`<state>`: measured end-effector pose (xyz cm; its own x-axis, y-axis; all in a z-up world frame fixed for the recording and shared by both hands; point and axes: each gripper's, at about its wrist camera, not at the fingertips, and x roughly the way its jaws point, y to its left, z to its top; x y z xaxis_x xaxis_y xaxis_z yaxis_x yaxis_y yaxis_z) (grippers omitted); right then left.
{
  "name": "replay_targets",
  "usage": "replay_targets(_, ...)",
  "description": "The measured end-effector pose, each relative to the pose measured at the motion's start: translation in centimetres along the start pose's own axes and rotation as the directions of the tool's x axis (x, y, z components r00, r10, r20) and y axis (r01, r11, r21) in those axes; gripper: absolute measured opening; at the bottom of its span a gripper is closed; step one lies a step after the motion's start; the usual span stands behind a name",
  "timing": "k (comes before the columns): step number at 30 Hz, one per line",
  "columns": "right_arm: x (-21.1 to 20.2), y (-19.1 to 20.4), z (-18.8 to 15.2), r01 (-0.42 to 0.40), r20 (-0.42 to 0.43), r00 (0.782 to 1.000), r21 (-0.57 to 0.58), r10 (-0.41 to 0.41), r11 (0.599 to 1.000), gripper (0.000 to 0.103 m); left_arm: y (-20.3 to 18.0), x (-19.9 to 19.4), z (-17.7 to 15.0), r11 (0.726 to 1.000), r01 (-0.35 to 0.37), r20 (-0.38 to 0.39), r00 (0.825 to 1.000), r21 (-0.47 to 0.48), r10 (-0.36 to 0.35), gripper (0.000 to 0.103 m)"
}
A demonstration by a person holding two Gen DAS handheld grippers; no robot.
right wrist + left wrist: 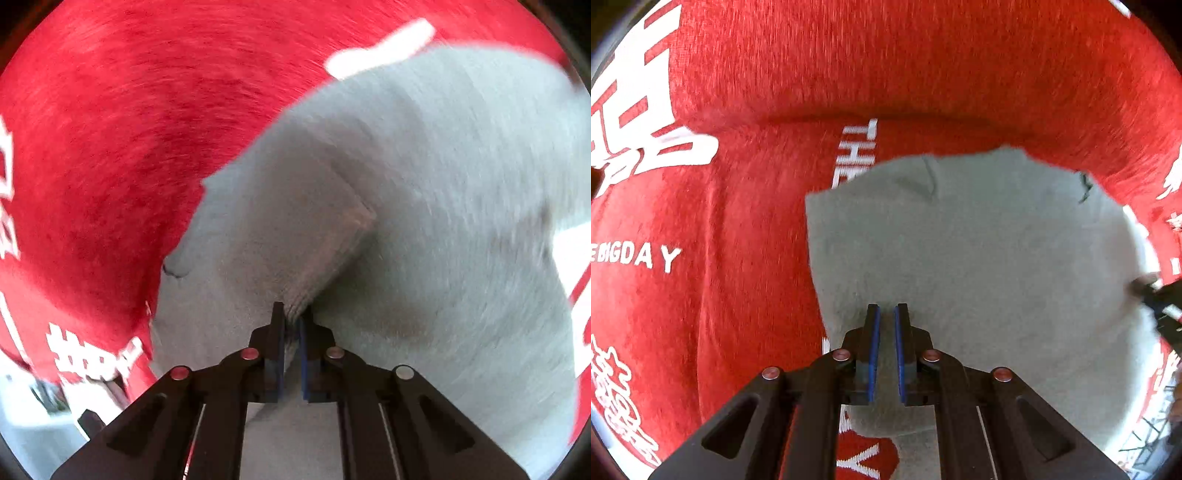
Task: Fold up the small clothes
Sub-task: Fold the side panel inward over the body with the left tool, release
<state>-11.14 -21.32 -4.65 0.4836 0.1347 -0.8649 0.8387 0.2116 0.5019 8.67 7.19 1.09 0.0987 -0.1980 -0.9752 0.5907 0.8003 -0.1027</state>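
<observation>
The grey garment [979, 258] is soft cloth. It looks fuzzy and matt, with no shine at all. In the right wrist view one edge of it has fine ribs, like the cuff of a sweater.

The red cover [738, 92] under it is cloth too. It looks a bit rough and woolly, and white letters [639, 254] are printed flat on it.

The left claw [886, 314] and the right claw [293, 314] are hard black plastic, smooth and dull. Their fingers have blue pads [873, 354] that look like rubber. Small round bolts [842, 355] on them are shiny metal.
</observation>
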Motion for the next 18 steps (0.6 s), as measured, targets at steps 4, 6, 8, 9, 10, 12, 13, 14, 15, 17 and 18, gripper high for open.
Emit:
replay_targets(4,0.0,-0.7,-0.1,0.118,-0.007,0.993,-0.088,-0.119,0.989,0.009,-0.4,0.0,-0.3,1.000,-0.022,0.019,1.000,0.001,0.022,0.009)
replay_targets(6,0.2,-1.9,-0.1,0.096,0.000,0.995,-0.063,-0.096,0.993,0.008,-0.8,0.0,-0.2,0.999,-0.037,0.012,0.999,0.010,0.037,0.009)
replay_targets(8,-0.6,-2.4,-0.1,0.127,0.024,0.992,-0.062,-0.126,0.990,0.009,-1.3,-0.1,0.0,0.998,-0.054,0.003,0.999,0.018,0.054,0.009)
replay_targets(9,-1.2,-2.8,-0.1,0.156,0.031,0.988,-0.070,-0.154,0.985,0.014,-1.7,0.0,0.2,0.998,-0.062,-0.001,0.998,0.019,0.062,0.009)
replay_targets(10,-1.7,-3.1,-0.1,0.172,0.031,0.985,-0.077,-0.170,0.982,0.014,-2.0,0.0,0.2,0.997,-0.072,-0.003,0.997,0.020,0.072,0.009)
replay_targets(12,-2.4,-3.8,-0.2,0.168,0.004,0.986,-0.082,-0.168,0.982,0.014,-2.2,0.3,-0.2,0.996,-0.084,-0.006,0.996,0.017,0.084,0.009)
replay_targets(13,-3.2,-4.4,-0.4,0.166,-0.006,0.986,-0.091,-0.167,0.982,0.018,-2.5,0.2,-0.3,0.996,-0.088,-0.009,0.996,0.014,0.088,0.009)
replay_targets(14,-3.6,-4.6,-0.5,0.166,-0.016,0.986,-0.106,-0.169,0.980,0.021,-2.6,0.0,-0.5,0.996,-0.091,-0.013,0.996,0.010,0.091,0.009)
replay_targets(15,-3.9,-4.1,-0.8,0.167,-0.020,0.985,-0.117,-0.171,0.979,0.032,-3.0,-0.2,-0.6,0.996,-0.093,-0.019,0.996,0.005,0.093,0.009)
replay_targets(17,-4.6,-4.0,-1.2,0.169,-0.026,0.984,-0.146,-0.174,0.975,0.049,-3.7,-0.7,-1.0,0.997,-0.075,-0.037,0.997,-0.002,0.075,0.009)
replay_targets(18,-4.4,-3.3,-1.4,0.166,-0.029,0.985,-0.157,-0.172,0.974,0.050,-4.1,-0.8,-1.2,0.998,-0.070,-0.043,0.997,-0.004,0.070,0.009)
